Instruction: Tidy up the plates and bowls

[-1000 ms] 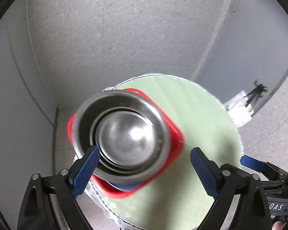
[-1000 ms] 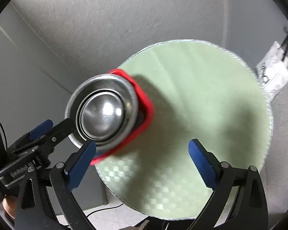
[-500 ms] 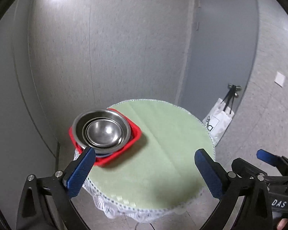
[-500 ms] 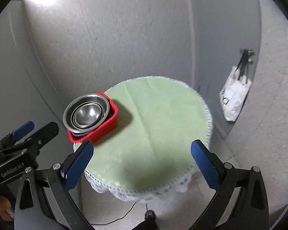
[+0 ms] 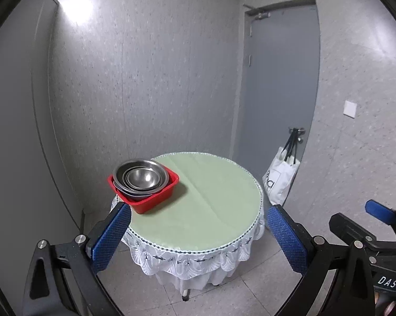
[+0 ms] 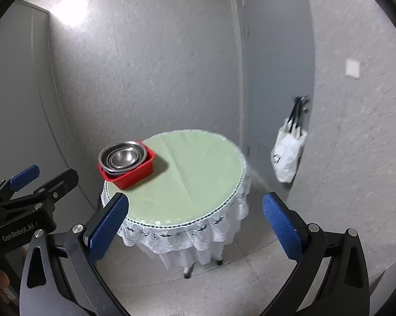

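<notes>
A stack of nested steel bowls (image 5: 141,177) sits in a red plastic basin (image 5: 155,197) at the left edge of a round table with a green top (image 5: 211,197). The bowls (image 6: 123,156), the basin (image 6: 134,175) and the table (image 6: 190,173) also show in the right wrist view. My left gripper (image 5: 198,234) is open and empty, held well back from the table. My right gripper (image 6: 195,226) is open and empty, also well back. The left gripper's body appears at the left of the right wrist view (image 6: 26,205).
The table has a white lace skirt (image 5: 198,260) and stands in a corner of grey walls. A grey door (image 5: 276,92) is behind it at the right. A white tote bag (image 5: 282,179) hangs from the door handle. The floor is tiled.
Both grippers have pulled far back and up from the bowls. The whole table and room have come into view. The bowls and basin have stayed in place.
</notes>
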A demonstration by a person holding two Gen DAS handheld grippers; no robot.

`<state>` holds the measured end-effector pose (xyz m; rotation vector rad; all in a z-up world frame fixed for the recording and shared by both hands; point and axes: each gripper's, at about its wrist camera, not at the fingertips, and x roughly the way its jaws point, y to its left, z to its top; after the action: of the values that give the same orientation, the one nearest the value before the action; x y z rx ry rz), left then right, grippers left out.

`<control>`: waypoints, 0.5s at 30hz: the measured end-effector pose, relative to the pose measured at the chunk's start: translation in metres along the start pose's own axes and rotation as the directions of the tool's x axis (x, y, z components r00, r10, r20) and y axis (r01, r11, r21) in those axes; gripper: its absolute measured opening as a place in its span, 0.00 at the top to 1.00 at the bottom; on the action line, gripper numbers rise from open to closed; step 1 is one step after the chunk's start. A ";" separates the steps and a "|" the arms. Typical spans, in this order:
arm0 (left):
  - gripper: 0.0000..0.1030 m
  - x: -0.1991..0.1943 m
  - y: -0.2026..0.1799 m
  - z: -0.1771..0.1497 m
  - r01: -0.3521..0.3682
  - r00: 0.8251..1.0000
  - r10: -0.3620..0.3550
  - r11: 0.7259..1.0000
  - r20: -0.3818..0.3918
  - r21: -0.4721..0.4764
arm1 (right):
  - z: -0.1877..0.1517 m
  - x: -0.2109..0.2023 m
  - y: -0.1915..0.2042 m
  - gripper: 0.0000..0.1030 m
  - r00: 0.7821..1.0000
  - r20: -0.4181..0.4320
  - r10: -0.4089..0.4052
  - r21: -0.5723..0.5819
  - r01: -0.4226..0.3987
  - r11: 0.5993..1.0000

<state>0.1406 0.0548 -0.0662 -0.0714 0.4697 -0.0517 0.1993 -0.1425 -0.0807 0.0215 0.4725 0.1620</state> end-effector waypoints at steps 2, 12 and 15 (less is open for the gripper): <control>0.00 -0.029 0.003 -0.010 0.004 1.000 -0.004 1.000 0.030 0.005 | -0.005 -0.018 0.003 0.00 1.000 0.019 -0.003 -0.002 0.003 1.000; 0.00 -0.107 0.044 -0.054 0.025 0.992 -0.030 0.999 0.121 0.041 | -0.023 -0.092 0.044 0.00 0.992 0.123 -0.018 -0.007 0.019 1.000; 0.01 -0.128 0.055 -0.062 0.027 0.986 -0.035 0.998 0.162 0.051 | -0.024 -0.105 0.052 0.00 0.989 0.146 -0.024 -0.010 0.026 1.000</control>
<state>0.0007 0.1141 -0.0681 -0.0344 0.3042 -0.0870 0.0879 -0.1081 -0.0519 0.0153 0.3254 0.1379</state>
